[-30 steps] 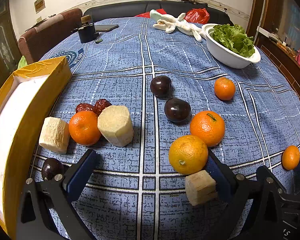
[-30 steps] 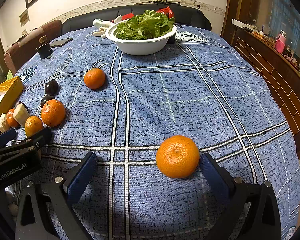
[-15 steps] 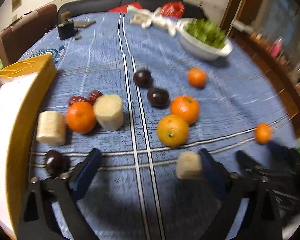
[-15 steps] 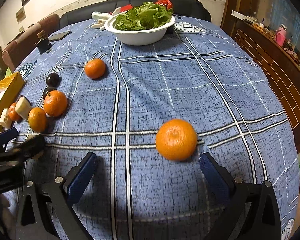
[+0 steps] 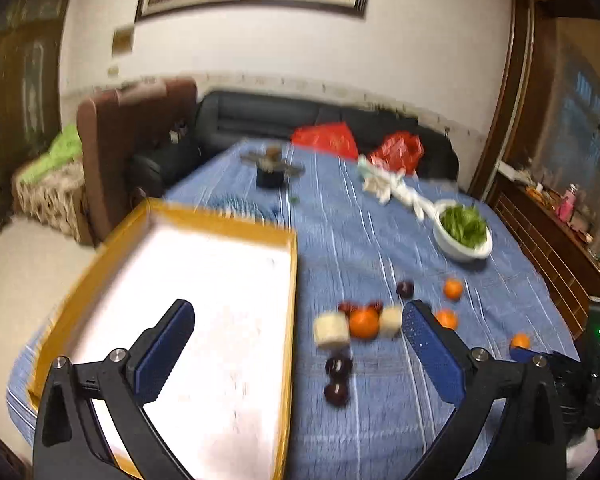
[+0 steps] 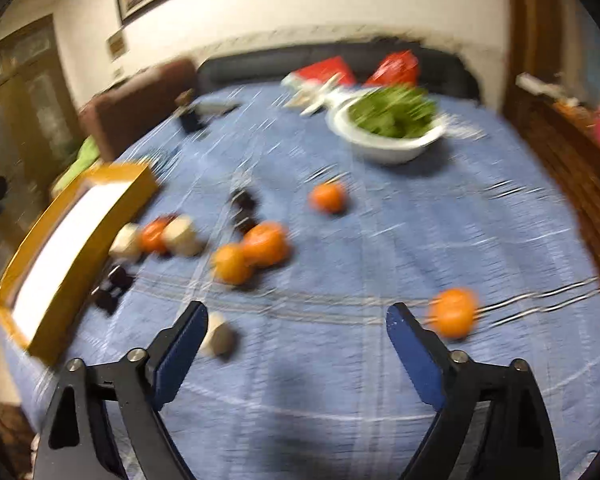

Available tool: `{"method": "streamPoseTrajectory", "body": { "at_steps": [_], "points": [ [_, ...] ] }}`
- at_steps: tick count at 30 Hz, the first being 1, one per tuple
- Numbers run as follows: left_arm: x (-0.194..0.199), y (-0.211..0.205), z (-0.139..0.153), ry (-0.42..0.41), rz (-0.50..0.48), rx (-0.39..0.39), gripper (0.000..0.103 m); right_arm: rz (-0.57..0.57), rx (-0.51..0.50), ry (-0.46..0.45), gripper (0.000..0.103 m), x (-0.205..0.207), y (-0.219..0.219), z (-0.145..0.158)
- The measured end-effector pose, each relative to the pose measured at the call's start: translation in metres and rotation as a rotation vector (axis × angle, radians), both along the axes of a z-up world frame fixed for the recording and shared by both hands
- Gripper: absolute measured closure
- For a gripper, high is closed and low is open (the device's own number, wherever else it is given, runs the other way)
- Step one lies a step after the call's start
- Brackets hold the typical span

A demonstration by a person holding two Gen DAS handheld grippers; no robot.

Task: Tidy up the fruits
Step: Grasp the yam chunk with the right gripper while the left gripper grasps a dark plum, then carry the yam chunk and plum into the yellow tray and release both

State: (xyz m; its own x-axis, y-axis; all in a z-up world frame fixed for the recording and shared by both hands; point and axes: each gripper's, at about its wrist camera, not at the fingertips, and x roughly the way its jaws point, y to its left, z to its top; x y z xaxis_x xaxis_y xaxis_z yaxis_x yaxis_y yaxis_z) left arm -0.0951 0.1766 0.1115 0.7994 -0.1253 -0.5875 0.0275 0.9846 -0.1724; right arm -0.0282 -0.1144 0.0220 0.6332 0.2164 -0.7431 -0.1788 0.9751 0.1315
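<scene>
Both views are blurred by motion. My left gripper (image 5: 300, 344) is open and empty, held high over the edge of the yellow tray (image 5: 290, 300) with its white floor. Right of the tray lie pale sugarcane chunks (image 5: 332, 330), an orange (image 5: 364, 322), red dates (image 5: 346, 307) and dark plums (image 5: 336, 394). My right gripper (image 6: 296, 340) is open and empty above the blue tablecloth (image 6: 380, 248). An orange (image 6: 452, 318) lies just outside its right finger. A sugarcane chunk (image 6: 218, 338) lies by its left finger. Two oranges (image 6: 252, 252) lie farther ahead.
A white bowl of lettuce (image 6: 388, 128) stands at the far right of the table, also in the left view (image 5: 464, 232). A lone orange (image 6: 328, 197) lies in front of it. A dark small object (image 5: 272, 172), white gloves (image 5: 388, 188), red bags and a sofa are at the back.
Both grippers have risen and pulled back from the table. The left one swung left over the tray. The right one moved left, so the near orange is now outside its fingers.
</scene>
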Motion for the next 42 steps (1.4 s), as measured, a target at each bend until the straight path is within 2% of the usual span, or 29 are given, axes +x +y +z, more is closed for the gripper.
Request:
{"method": "streamPoseTrajectory", "body": {
  "at_steps": [1,2,4,5,7,8,13,17,20,21,26,31,37,42],
  "points": [
    [0.001,-0.001,-0.008,0.018,-0.022,-0.005,0.000,0.027,0.018,0.029,0.028,0.002,0.007,-0.006],
    [0.001,-0.004,-0.017,0.042,-0.038,0.005,0.002,0.044,0.035,0.060,0.031,0.005,0.014,-0.013],
    [0.003,-0.015,-0.031,0.086,-0.097,0.021,0.020,0.056,0.060,0.097,0.032,0.011,0.023,-0.023],
    [0.003,-0.022,-0.039,0.116,-0.140,0.024,0.026,0.057,0.064,0.106,0.033,0.012,0.024,-0.026],
    [0.006,-0.034,-0.052,0.162,-0.189,0.050,0.051,0.061,0.068,0.122,0.037,0.016,0.028,-0.032],
    [0.008,-0.042,-0.059,0.183,-0.205,0.069,0.056,0.065,0.072,0.130,0.040,0.018,0.030,-0.035],
    [0.026,-0.060,-0.088,0.271,-0.215,0.135,0.060,0.076,0.061,0.120,0.055,0.020,0.031,-0.037],
    [0.029,-0.076,-0.096,0.268,-0.237,0.241,0.062,0.090,0.090,0.114,0.056,0.018,0.026,-0.037],
    [0.028,-0.081,-0.098,0.267,-0.235,0.302,0.070,0.095,0.108,0.111,0.059,0.017,0.025,-0.036],
    [0.027,-0.080,-0.096,0.254,-0.227,0.316,0.083,0.100,0.115,0.112,0.063,0.017,0.025,-0.036],
    [0.023,-0.070,-0.090,0.250,-0.228,0.304,0.083,0.129,0.130,0.117,0.075,0.011,0.027,-0.035],
    [0.014,-0.053,-0.071,0.205,-0.206,0.213,0.083,0.134,0.150,0.105,0.083,0.003,0.026,-0.029],
    [0.005,-0.015,-0.044,0.160,-0.143,0.109,0.083,0.152,0.228,0.091,0.086,-0.005,0.022,-0.017],
    [-0.001,0.034,-0.038,0.147,-0.033,0.079,0.083,0.175,0.309,0.101,0.085,-0.006,0.024,-0.004]
  ]
}}
